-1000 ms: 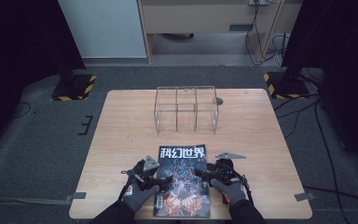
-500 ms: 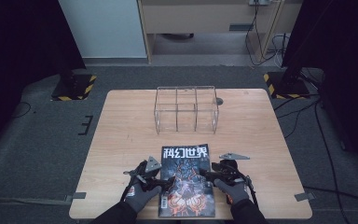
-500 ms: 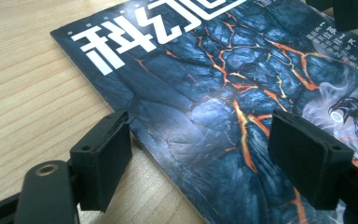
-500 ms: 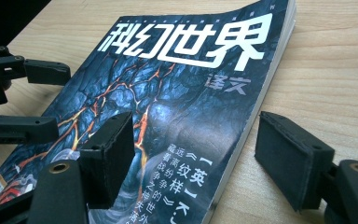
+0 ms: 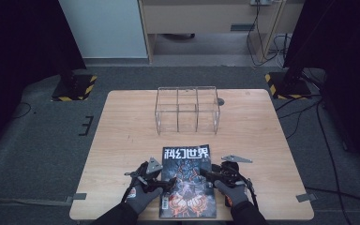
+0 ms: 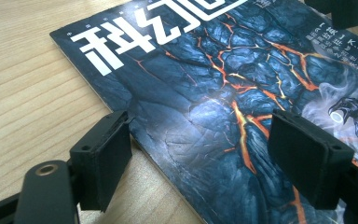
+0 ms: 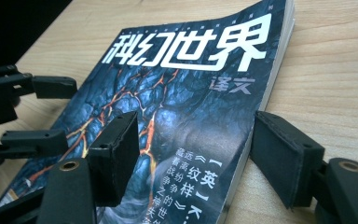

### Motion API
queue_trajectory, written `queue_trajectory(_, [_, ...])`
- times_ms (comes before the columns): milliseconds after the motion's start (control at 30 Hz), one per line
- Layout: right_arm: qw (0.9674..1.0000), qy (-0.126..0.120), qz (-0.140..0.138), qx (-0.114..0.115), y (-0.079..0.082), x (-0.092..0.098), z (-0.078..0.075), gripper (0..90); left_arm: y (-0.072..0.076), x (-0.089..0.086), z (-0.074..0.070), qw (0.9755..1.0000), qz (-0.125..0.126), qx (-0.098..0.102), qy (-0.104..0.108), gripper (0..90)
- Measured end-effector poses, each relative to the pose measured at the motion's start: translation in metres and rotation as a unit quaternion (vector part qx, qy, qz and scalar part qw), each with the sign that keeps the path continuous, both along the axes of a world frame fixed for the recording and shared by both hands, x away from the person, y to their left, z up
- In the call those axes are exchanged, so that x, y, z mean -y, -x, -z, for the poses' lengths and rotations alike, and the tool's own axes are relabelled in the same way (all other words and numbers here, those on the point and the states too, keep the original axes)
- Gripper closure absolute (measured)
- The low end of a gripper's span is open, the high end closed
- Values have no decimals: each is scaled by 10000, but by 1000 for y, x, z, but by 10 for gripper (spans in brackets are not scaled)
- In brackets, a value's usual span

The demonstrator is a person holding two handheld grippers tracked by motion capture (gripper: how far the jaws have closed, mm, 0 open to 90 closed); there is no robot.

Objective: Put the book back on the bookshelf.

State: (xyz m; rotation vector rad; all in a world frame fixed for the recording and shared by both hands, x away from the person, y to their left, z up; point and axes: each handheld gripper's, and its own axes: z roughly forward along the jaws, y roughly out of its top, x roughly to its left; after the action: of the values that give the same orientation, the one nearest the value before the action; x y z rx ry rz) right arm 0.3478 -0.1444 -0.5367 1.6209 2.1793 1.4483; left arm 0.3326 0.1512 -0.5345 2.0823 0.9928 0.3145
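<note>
A magazine (image 5: 186,164) with a dark blue cracked-lava cover and white Chinese title lies flat near the table's front edge. My left gripper (image 5: 168,183) sits at its left edge, open. In the left gripper view its jaws straddle the spine of the magazine (image 6: 205,70), one fingertip (image 6: 102,158) over bare wood. My right gripper (image 5: 204,174) is at the right edge. Its jaws have just been closing, with the page edge of the magazine (image 7: 186,84) between them. The right pad (image 7: 279,158) stands on the wood beside the pages, and no firm grip shows.
A clear box (image 5: 187,108) with inner dividers stands at the back middle of the wooden table (image 5: 122,140). Black cables trail on the floor to the right. Bare wood lies on both sides of the magazine.
</note>
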Motion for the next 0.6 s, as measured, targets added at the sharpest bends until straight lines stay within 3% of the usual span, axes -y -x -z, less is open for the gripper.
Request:
queue_trajectory(333, [9994,-333,13,18,1,4,-5,336,0,0,0,10000,-5,-1,0,206])
queue_trajectory(600, [9985,-528,-72,159,2,4,-10,341,0,0,0,10000,-18,-4,4,205])
